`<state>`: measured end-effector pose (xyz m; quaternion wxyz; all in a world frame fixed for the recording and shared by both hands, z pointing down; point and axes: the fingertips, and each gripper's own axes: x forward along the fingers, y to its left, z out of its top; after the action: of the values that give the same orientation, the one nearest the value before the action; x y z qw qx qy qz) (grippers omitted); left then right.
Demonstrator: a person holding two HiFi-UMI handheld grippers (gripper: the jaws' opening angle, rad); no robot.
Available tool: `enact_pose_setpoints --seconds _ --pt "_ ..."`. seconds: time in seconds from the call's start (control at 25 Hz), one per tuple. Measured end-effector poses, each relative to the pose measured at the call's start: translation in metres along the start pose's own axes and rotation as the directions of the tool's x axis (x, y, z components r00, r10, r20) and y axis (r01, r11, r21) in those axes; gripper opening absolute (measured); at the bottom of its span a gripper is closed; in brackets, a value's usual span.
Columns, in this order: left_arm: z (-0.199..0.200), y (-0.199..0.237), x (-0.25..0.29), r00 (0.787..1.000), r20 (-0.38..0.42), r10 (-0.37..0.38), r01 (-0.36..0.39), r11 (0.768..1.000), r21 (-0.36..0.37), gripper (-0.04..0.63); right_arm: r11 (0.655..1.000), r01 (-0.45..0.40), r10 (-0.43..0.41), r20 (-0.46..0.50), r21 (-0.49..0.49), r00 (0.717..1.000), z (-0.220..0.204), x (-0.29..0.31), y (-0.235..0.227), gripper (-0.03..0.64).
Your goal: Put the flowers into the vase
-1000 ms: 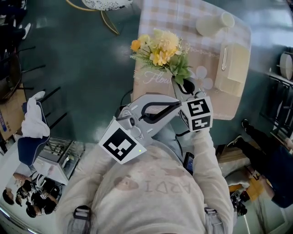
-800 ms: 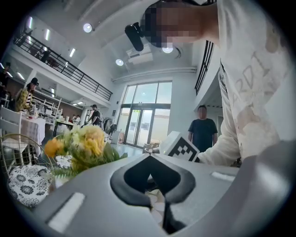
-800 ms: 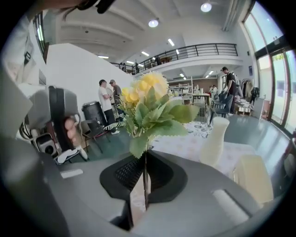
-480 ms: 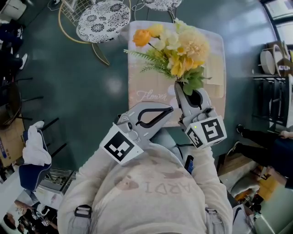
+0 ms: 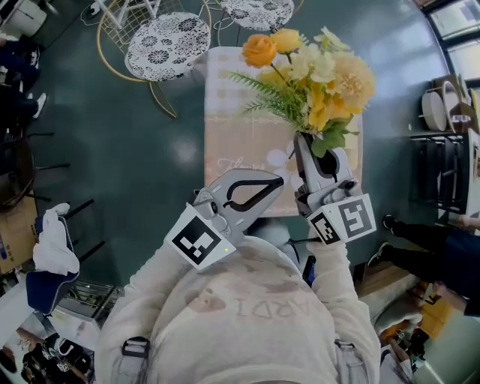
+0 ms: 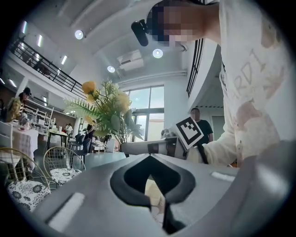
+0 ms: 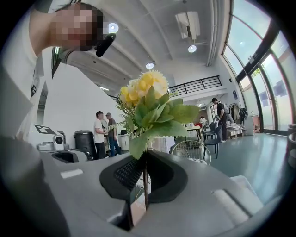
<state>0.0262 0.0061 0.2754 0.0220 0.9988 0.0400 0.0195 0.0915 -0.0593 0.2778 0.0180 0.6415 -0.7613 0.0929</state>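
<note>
My right gripper (image 5: 310, 150) is shut on the stem of a bouquet of yellow and orange flowers (image 5: 311, 71), held upright over the table (image 5: 240, 142). In the right gripper view the thin stem (image 7: 145, 185) runs between the closed pads, with leaves and yellow blooms (image 7: 145, 99) above. My left gripper (image 5: 276, 180) hangs beside it at the table's near edge, shut with nothing in it. In the left gripper view its jaws (image 6: 150, 156) meet at the tips, and the bouquet (image 6: 108, 109) stands beyond. No vase shows in any view.
Two white patterned chairs (image 5: 161, 45) (image 5: 259, 9) stand at the table's far end. A dish rack (image 5: 442, 112) is at the right, with a person's legs (image 5: 435, 255) below it. Two people (image 7: 104, 134) stand far off by a dark bin.
The bouquet has risen in my right gripper and fills more of the head view. The white vase and the tray seen on the table earlier are now out of sight behind it.
</note>
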Motion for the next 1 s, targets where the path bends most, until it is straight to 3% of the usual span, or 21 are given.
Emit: enact_pose_setpoints --seconds 0.4,0.56,1.0 --pt "0.022 0.009 0.073 0.993 0.019 0.120 -0.120 0.993 -0.004 0.000 0.994 -0.112 0.113 0.103 -0.020 0.988 0.038 0.027 -0.087 0.046" --pt "0.022 0.013 0.102 0.984 -0.008 0.178 -0.178 0.984 0.000 0.001 0.987 -0.155 0.158 0.130 -0.032 0.979 0.048 0.045 -0.124 0.046" --pt "0.002 0.036 0.158 0.932 -0.097 0.349 -0.351 0.937 0.002 0.000 0.958 -0.284 0.288 0.176 -0.049 0.941 0.041 0.113 -0.193 0.046"
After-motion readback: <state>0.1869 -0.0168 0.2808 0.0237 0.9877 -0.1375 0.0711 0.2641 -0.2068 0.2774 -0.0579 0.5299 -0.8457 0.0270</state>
